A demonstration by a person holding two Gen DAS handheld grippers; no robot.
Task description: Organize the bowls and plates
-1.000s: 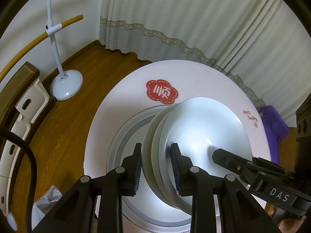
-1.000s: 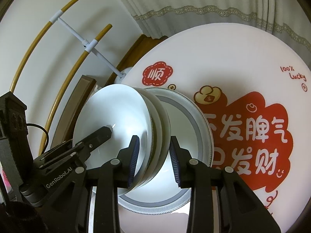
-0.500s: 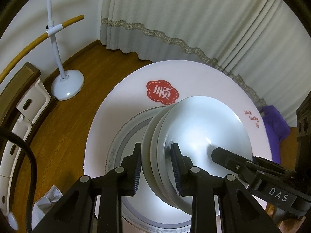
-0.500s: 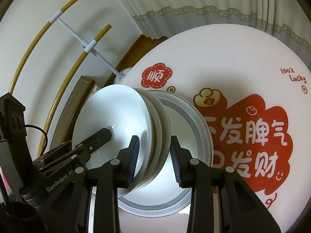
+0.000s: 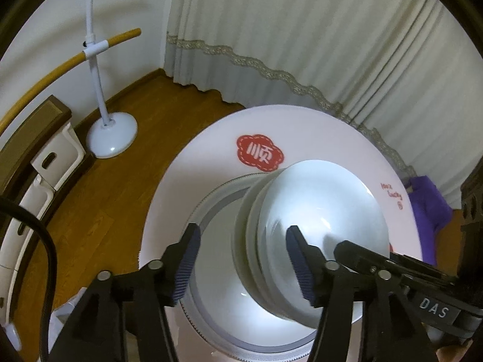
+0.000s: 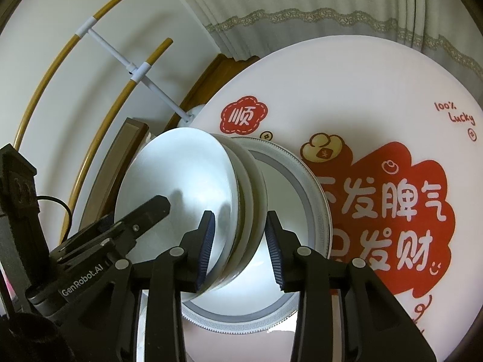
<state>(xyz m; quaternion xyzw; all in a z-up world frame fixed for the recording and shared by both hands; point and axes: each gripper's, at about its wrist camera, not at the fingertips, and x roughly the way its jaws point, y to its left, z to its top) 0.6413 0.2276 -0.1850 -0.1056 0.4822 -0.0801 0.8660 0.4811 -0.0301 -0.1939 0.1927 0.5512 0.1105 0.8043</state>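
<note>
Between the jaws of the left gripper [image 5: 243,267] sits a stack of bowls [image 5: 302,241], and those jaws have just been opening, so they no longer squeeze its rim. The right gripper [image 6: 240,241] is also loosening around the far rim, pads seemingly clear. I think both let go because the bowls now rest in the big plate [image 6: 314,199] on the surface [image 6: 362,90].

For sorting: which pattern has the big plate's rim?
A grey band with a key-fret border on the large white plate, clearest in the right wrist view.

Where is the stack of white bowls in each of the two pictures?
Left wrist view: the stack of white bowls sits lower right of centre, on the grey-rimmed plate.
Right wrist view: the stack sits left of centre, on the same plate.
Shared landmark: the small red cloud sticker.
</note>
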